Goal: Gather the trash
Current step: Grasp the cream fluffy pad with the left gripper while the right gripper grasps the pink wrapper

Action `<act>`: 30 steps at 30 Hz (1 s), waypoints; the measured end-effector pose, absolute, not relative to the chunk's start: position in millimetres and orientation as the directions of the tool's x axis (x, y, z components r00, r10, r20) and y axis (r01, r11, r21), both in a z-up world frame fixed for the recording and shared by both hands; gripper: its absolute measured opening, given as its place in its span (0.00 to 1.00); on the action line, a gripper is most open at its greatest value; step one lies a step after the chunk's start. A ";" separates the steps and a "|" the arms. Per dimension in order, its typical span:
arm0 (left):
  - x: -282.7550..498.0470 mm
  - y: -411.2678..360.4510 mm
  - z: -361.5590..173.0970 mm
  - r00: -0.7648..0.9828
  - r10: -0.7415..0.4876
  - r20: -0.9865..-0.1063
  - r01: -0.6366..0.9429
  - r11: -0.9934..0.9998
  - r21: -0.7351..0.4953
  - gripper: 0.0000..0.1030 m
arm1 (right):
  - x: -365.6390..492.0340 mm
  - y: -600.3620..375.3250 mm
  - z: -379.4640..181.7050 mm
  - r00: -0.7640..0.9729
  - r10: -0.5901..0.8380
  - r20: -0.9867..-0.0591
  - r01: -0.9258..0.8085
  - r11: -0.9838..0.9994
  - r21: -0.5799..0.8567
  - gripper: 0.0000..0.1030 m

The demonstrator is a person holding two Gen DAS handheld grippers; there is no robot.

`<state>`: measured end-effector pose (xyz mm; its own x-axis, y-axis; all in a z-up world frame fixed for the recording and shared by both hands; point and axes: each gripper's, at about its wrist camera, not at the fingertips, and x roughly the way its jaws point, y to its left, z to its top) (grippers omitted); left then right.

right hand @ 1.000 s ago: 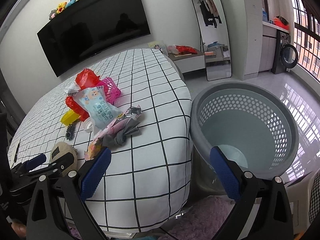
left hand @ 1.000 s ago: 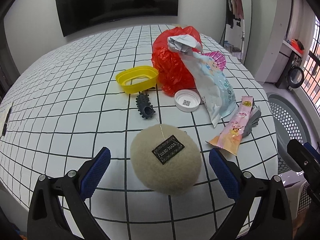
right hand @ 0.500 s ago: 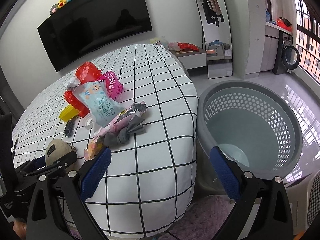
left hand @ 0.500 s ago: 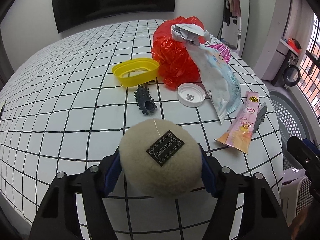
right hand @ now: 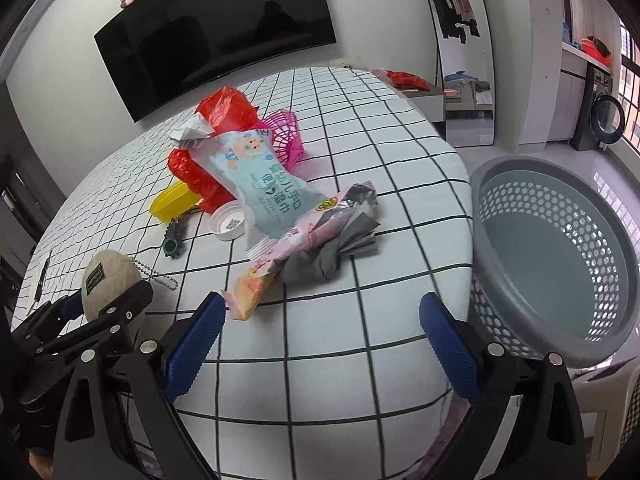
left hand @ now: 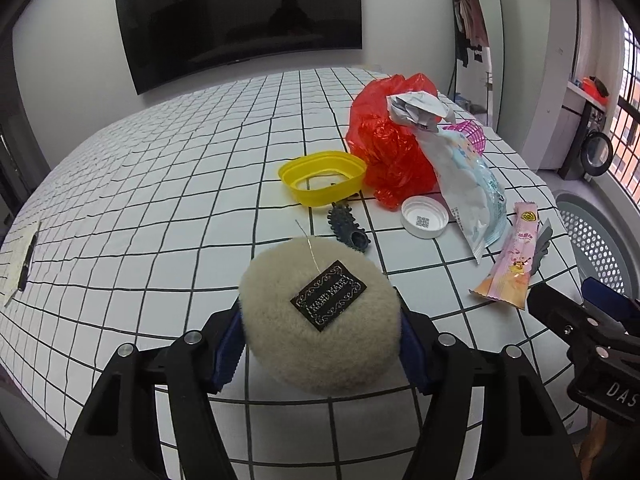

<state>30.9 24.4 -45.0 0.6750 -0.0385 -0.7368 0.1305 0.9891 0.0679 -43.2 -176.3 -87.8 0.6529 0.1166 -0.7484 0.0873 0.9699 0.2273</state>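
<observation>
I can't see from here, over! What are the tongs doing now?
Left tongs shut on fluffy puff. Right tongs open, holding nothing. Grey basket beside table, nothing blocking.

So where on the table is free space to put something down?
The tablecloth is bare left of the yellow tray, and in front of the pink wrapper before the right gripper. It is crowded around the red bag.

bare checked cloth (right hand: 360,320) lies between the pink wrapper (right hand: 280,256) and the open basket (right hand: 560,256).
</observation>
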 end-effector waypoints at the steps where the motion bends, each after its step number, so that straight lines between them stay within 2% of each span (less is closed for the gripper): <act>1: 30.0 26.1 -43.8 0.681 -0.035 -0.732 0.129 0.989 0.073 0.62 | -41.4 -173.8 -88.0 0.652 0.123 -0.749 0.085 0.969 0.233 0.90; 2: 29.5 28.2 -42.7 0.685 -0.033 -0.727 0.128 0.989 0.076 0.62 | -39.8 -171.3 -88.1 0.650 0.126 -0.749 0.085 0.968 0.236 0.88; 4: 29.9 28.2 -42.0 0.694 -0.029 -0.720 0.127 0.989 0.082 0.62 | -35.2 -167.3 -89.1 0.641 0.122 -0.758 0.092 0.968 0.234 0.75; 12: 31.2 37.8 -43.7 0.694 -0.037 -0.720 0.128 0.989 0.073 0.62 | -23.0 -155.8 -94.9 0.610 0.158 -0.776 0.097 0.957 0.272 0.55; 19: 32.8 39.3 -44.8 0.690 -0.043 -0.722 0.134 0.989 0.069 0.62 | -13.4 -147.8 -95.1 0.606 0.162 -0.779 0.092 0.958 0.271 0.20; 30: 26.4 34.8 -37.7 0.698 -0.062 -0.714 0.154 0.986 0.064 0.62 | -26.4 -144.4 -85.8 0.622 0.195 -0.758 0.026 0.963 0.269 0.18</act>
